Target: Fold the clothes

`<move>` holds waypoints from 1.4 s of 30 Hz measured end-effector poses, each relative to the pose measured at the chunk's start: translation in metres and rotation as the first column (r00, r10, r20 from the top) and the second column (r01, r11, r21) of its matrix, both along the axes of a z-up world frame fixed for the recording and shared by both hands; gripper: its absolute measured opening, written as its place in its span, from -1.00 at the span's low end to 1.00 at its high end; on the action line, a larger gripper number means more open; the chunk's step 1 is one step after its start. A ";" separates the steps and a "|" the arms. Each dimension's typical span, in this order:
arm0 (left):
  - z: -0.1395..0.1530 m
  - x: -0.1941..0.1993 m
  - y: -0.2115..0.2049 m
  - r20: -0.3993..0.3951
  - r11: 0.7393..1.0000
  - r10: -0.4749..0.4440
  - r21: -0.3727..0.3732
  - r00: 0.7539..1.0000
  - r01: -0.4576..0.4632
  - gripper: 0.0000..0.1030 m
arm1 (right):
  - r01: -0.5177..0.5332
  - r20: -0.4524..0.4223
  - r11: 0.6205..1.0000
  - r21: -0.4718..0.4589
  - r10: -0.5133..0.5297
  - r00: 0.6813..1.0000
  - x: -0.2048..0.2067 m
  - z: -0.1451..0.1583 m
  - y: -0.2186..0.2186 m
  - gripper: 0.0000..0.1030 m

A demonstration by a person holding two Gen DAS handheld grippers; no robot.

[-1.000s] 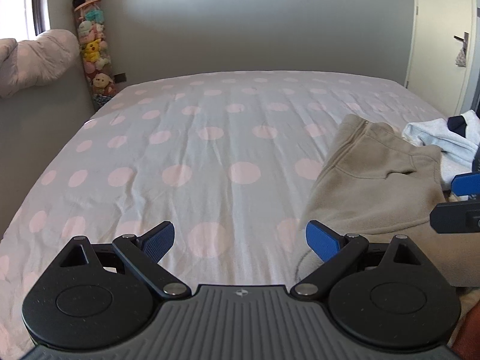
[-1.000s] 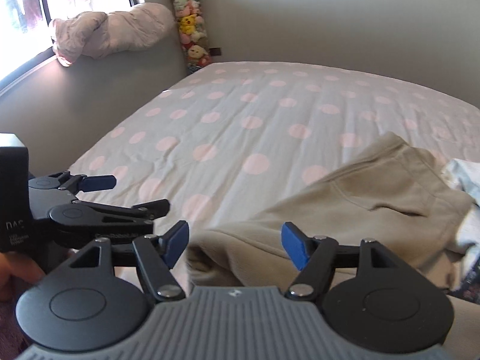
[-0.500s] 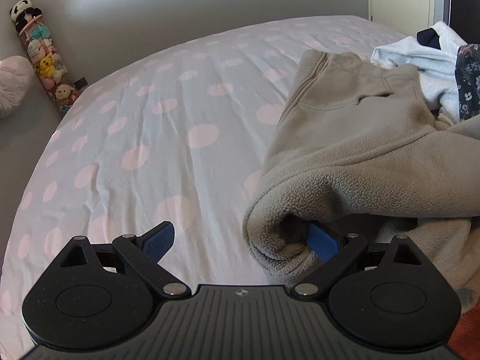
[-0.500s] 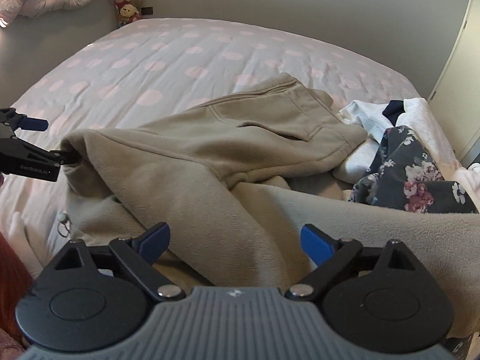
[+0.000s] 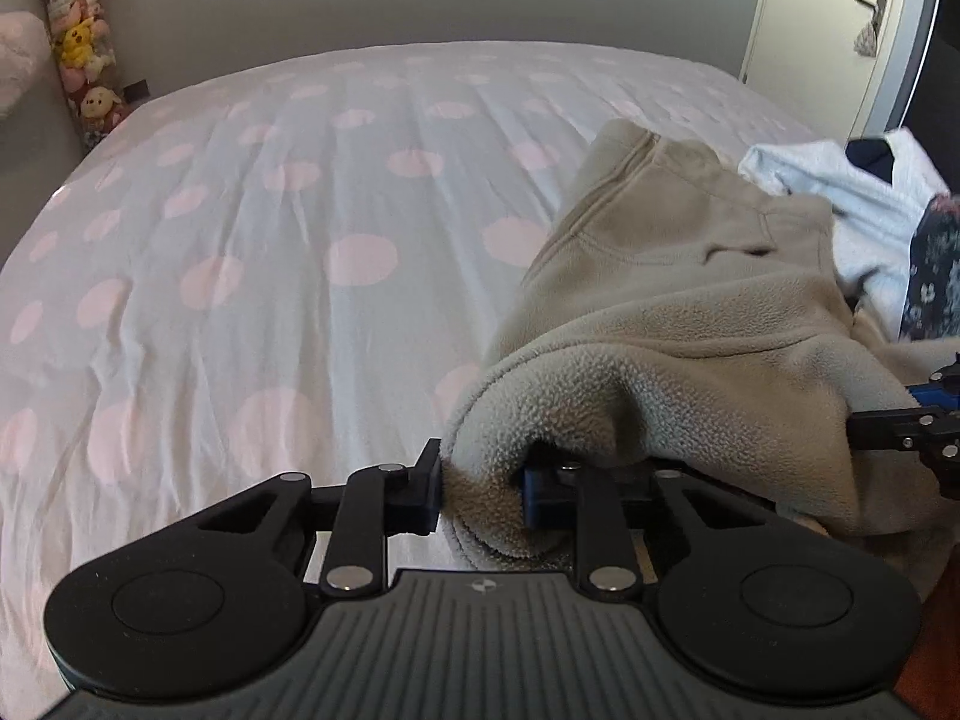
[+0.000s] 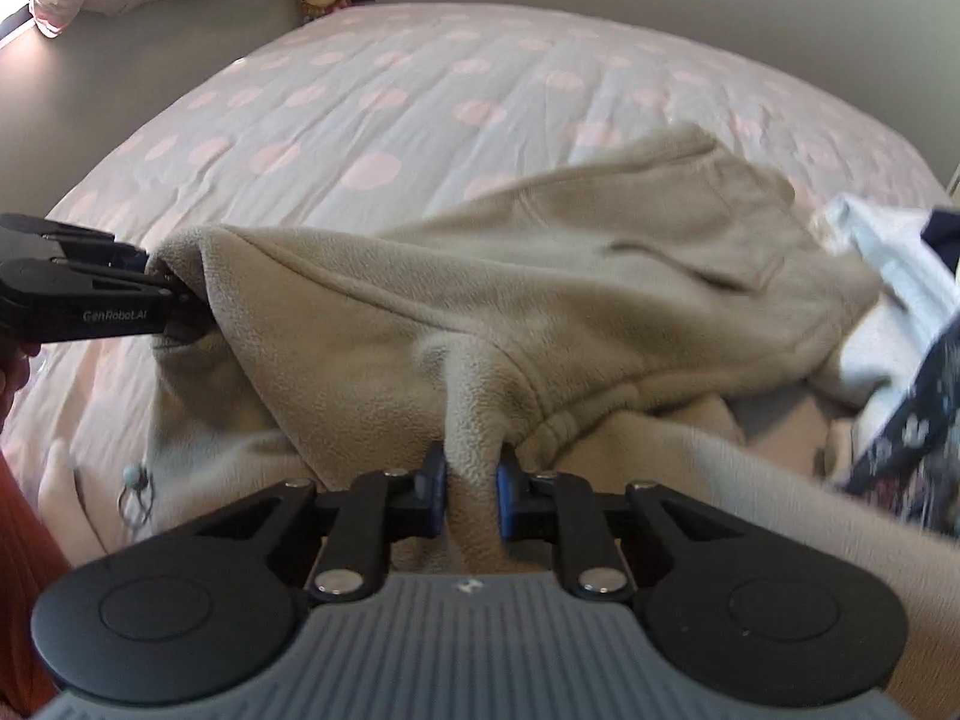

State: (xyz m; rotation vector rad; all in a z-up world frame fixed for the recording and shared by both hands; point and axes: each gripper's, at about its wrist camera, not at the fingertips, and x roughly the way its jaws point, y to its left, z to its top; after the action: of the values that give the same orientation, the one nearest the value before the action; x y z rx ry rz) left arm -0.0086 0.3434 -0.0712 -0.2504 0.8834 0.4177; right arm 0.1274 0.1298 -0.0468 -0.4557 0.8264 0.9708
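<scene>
Closing on the beige fleece (image 6: 540, 300) lying rumpled on the bed (image 5: 270, 210), left tongs (image 5: 480, 495) and right tongs (image 6: 471, 495) are each pinching an edge; lifting and spreading it flat probably comes next.

We see the fleece garment (image 5: 690, 300) lying on the bed (image 5: 300, 240), toward its right side. Behind it to the right lies a heap of other clothes (image 5: 840, 192). The soft toys (image 5: 78, 48) stand beyond the bed's far left corner.
</scene>
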 end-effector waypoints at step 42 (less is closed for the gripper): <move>0.073 -0.019 0.042 -0.002 0.983 -0.180 0.043 0.984 0.180 -0.45 | -0.011 0.056 0.993 0.118 0.004 0.998 0.046 0.117 0.028 0.76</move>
State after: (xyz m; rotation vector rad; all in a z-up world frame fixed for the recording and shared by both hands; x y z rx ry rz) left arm -0.0277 0.3857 0.0020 -0.1296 0.8857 0.2675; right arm 0.1738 0.1577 0.0704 -0.3822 0.7127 1.0042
